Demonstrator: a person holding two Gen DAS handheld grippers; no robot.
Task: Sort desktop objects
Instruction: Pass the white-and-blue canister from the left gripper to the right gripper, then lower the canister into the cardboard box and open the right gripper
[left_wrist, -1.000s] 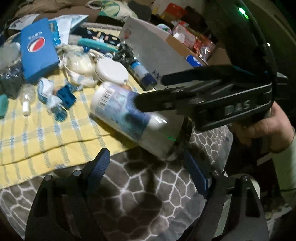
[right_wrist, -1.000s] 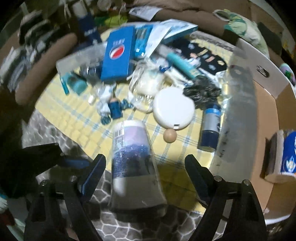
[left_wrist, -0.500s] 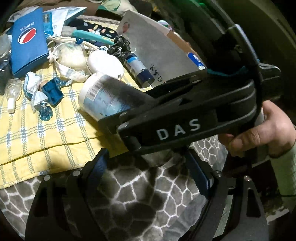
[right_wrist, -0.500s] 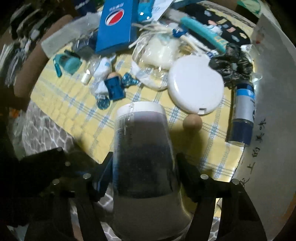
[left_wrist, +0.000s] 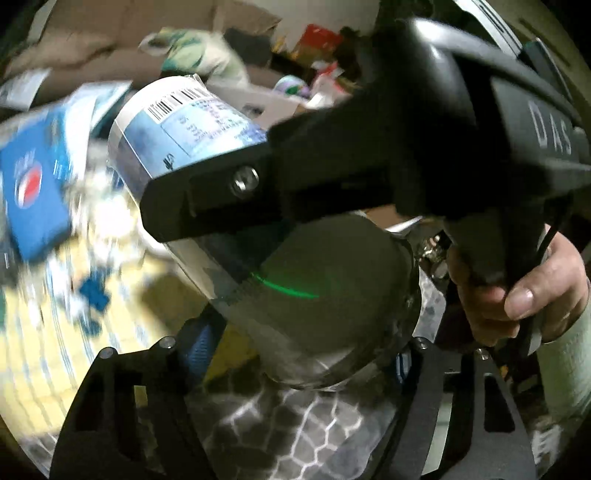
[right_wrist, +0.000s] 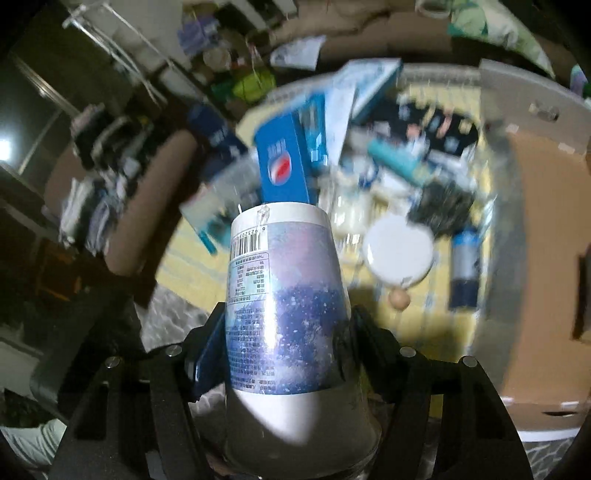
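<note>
My right gripper (right_wrist: 284, 339) is shut on a tall cup with a blue starry label (right_wrist: 284, 295) and holds it lifted above the yellow checked cloth (right_wrist: 199, 273). In the left wrist view the same cup (left_wrist: 229, 177) hangs tilted under the black body of the right gripper (left_wrist: 332, 177), its wide clear end right in front of my left gripper (left_wrist: 295, 347). The left fingers stand apart on either side of that end; I cannot tell if they touch it.
On the cloth lie a blue Pepsi box (right_wrist: 282, 162), a white round case (right_wrist: 399, 251), a small wooden ball (right_wrist: 399, 299), a blue-capped bottle (right_wrist: 464, 269), a teal tube (right_wrist: 395, 158) and a black scrunchie (right_wrist: 439, 199). An open cardboard box (right_wrist: 535, 221) stands at the right.
The right gripper closed on the cup and lifted it off the cloth. The cup now hangs close in front of the left gripper.
</note>
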